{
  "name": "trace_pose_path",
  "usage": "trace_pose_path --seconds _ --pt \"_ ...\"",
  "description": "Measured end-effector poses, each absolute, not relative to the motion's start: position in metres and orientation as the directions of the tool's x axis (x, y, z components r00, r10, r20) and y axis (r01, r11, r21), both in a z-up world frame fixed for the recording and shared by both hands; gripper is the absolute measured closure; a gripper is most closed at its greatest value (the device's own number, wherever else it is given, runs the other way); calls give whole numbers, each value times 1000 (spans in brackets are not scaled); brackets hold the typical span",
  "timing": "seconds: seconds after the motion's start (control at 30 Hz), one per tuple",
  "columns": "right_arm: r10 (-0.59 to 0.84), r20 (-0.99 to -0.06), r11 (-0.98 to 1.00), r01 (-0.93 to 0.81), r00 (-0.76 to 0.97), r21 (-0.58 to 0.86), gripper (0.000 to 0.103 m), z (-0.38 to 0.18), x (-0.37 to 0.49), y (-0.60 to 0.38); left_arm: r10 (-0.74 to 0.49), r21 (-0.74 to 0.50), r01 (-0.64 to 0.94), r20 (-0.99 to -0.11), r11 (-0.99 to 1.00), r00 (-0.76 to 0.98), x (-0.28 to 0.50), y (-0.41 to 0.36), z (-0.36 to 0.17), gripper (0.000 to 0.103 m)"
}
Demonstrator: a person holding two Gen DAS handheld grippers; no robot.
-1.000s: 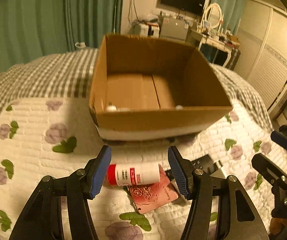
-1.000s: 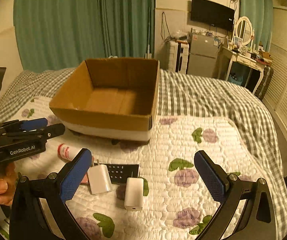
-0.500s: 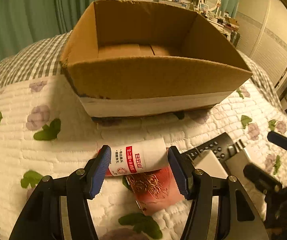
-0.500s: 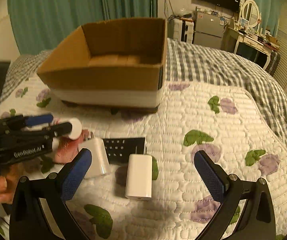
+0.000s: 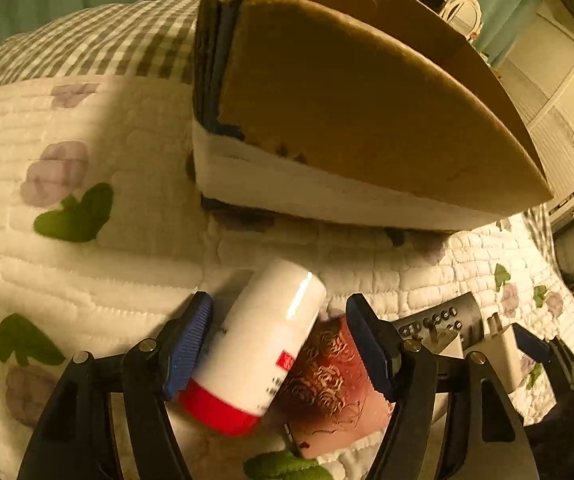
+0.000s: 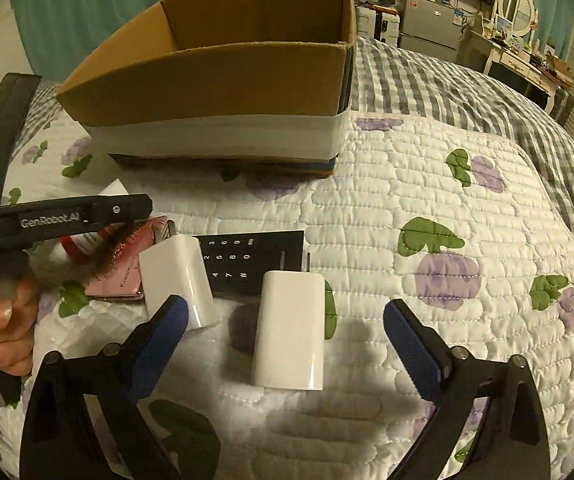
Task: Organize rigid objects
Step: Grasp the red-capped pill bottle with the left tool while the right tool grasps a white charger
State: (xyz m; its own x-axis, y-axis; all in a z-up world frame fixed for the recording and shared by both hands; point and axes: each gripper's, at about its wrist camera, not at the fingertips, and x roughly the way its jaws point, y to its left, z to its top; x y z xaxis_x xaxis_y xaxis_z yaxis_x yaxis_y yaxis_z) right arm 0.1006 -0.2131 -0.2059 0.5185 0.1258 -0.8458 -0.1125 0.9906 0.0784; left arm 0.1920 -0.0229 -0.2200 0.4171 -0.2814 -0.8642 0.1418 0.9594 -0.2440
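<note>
Cardboard box [image 6: 223, 80], glossy cylindrical bottle [image 5: 263, 340], quilted bedspread [image 6: 427, 200]

On my right wrist view I can read "GenRobot.AI" in white letters along the black arm of the left claw [image 6: 127, 208]. The black keypad [image 6: 255, 260] lying on the bed shows white digits: 3, 6, 9 in its top row, 2, 5, 8, 0 below, then 4, 7 and a # sign. The pink card [image 6: 121, 268] carries a line of small print that I cannot make out. On my left wrist view the white bottle [image 5: 259, 344] has a red label patch and small dark print, both too blurred for me to read.
</note>
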Motion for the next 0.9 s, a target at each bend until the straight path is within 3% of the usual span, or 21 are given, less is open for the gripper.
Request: trace_pose_path --seconds 0.2,0.23,0.3,0.4,0.47,0.6,0.9 --pt "142 -852 989 -118 504 95 13 -204 100 -208 -254 -205 161 -877 965 409 175 -28 -217 35" --pt "144 -854 988 -121 500 97 13 -205 99 -207 -256 -207 159 -877 965 407 173 -27 -216 42" --pt "153 -858 987 -123 490 105 13 -208 99 -205 -246 -202 149 -880 968 406 167 -20 -216 66" --pt "168 -858 985 -125 485 122 19 -209 97 -203 -286 -255 130 -875 958 391 167 -10 -217 67" --pt "185 -855 982 -128 485 140 29 -208 96 -203 -277 -248 124 -875 961 397 165 -9 -216 67" --pt "161 -843 986 -120 512 115 66 -200 91 -202 -257 -217 140 -872 966 417 154 -8 -208 67" --pt "163 -842 987 -97 514 131 69 -197 86 -210 -237 -191 144 -859 971 454 132 -6 -190 67"
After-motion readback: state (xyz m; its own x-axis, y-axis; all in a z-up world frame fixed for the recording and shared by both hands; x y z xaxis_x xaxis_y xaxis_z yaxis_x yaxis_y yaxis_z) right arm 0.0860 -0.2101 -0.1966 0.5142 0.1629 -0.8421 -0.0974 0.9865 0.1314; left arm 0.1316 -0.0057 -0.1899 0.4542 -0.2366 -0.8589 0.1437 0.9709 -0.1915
